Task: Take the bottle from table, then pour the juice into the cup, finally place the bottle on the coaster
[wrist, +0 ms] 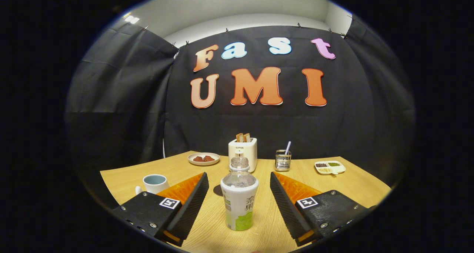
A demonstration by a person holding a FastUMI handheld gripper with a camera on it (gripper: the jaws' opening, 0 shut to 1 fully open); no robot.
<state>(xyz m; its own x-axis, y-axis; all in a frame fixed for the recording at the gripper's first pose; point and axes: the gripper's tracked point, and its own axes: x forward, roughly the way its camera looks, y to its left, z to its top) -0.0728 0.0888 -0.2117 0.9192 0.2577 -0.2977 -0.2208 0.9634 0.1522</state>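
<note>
A clear plastic bottle [239, 194] with a white and green label stands upright on the wooden table [351, 186], between my two fingers. My gripper [239, 179] is open, with a gap on each side of the bottle, so neither finger touches it. A white cup [154, 183] with a pale blue inside stands to the left, just beyond my left finger [192, 197]. A dark round coaster [218, 190] lies flat on the table just behind the bottle, partly hidden by the bottle and the left finger.
At the back of the table stand a white toaster [243, 153] with bread in it, a plate [203, 159] of reddish food to its left, a wire holder [283, 160] with a utensil and a divided dish [330, 167] to the right.
</note>
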